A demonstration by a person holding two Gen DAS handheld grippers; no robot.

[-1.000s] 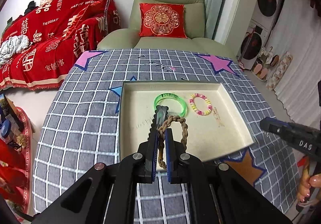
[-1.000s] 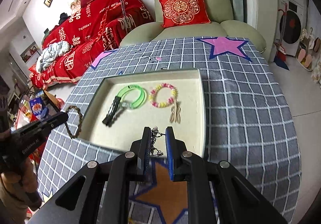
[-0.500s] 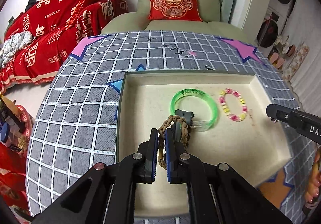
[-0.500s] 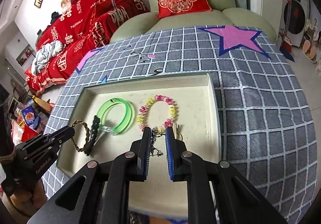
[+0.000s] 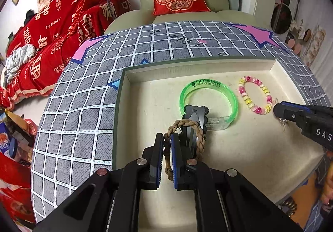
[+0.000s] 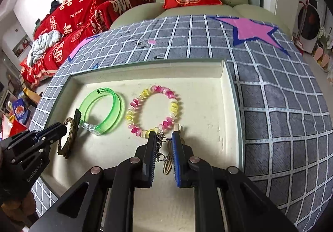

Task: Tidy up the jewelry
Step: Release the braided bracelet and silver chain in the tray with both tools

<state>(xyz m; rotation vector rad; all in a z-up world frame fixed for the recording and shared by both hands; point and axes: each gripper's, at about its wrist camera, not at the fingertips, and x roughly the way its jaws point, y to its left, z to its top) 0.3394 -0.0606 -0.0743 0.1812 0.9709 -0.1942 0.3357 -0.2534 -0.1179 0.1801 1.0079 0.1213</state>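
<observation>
The left gripper (image 5: 166,138) clamps a braided brown bracelet (image 5: 188,128) over the cream tray (image 5: 145,71), partly hiding a dark clip (image 5: 195,112) beneath. The right gripper (image 6: 164,137) pinches a thin silver chain (image 6: 161,148); its shape is hard to make out.

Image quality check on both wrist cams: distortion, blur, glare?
Left wrist: strong fisheye bend on the tray rim, dark corner vignette, braided bracelet sharp, no motion blur. Right wrist: same barrel bend in the grid cloth, soft even light, faint shadows, mild sheen on the green bangle.
</observation>
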